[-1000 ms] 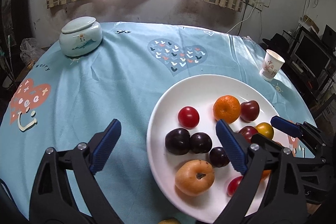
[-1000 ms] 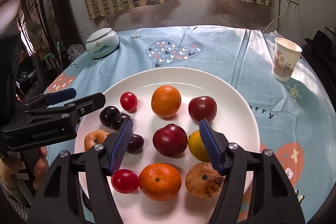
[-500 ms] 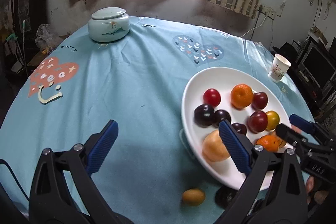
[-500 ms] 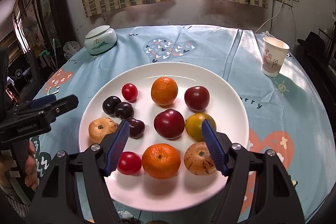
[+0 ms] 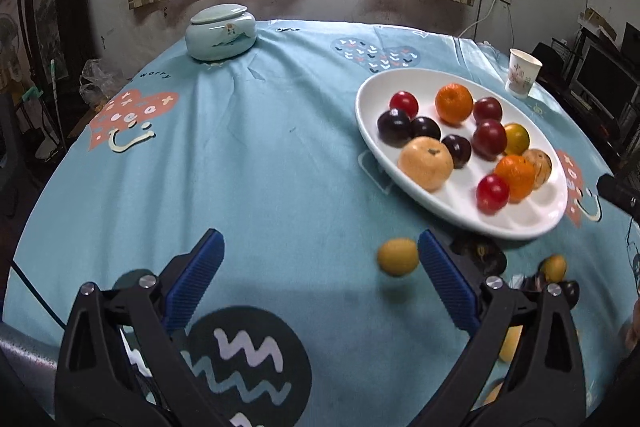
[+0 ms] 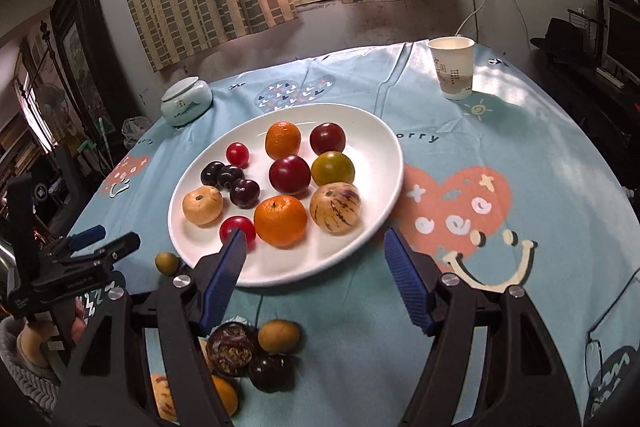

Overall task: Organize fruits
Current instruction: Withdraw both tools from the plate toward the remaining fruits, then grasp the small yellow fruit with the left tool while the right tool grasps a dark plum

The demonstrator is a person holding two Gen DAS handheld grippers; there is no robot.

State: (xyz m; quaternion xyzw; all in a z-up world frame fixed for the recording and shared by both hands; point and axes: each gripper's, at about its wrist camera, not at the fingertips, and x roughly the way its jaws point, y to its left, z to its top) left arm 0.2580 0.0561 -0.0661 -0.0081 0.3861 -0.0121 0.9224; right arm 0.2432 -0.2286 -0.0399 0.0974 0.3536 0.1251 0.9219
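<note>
A white plate [image 5: 524, 217] [image 6: 362, 131] holds several fruits: oranges [image 6: 281, 221], red plums [image 6: 290, 174], dark plums [image 5: 394, 127] and a striped melon-like fruit [image 6: 335, 207]. Loose fruits lie on the cloth in front of the plate: a small yellow one [image 5: 398, 257] [image 6: 167, 263], a brownish one [image 6: 279, 335], a dark wrinkled one [image 6: 231, 349] and a dark plum [image 6: 271, 371]. My left gripper [image 5: 320, 259] [image 6: 109, 238] is open over the cloth, the small yellow fruit just inside its right finger, untouched. My right gripper [image 6: 315, 246] is open above the plate's near rim, holding nothing.
A pale green lidded jar [image 5: 221, 31] [image 6: 186, 101] stands at the back left and a paper cup [image 5: 523, 73] [image 6: 454, 69] at the back right. The light blue cloth [image 5: 248, 155] covers the round table. A hand [image 6: 76, 319] grips the left tool.
Both grippers have drawn back toward the near edge of the table. The left one left the plate and now stands over the cloth. Loose fruits in front of the plate came into view.
</note>
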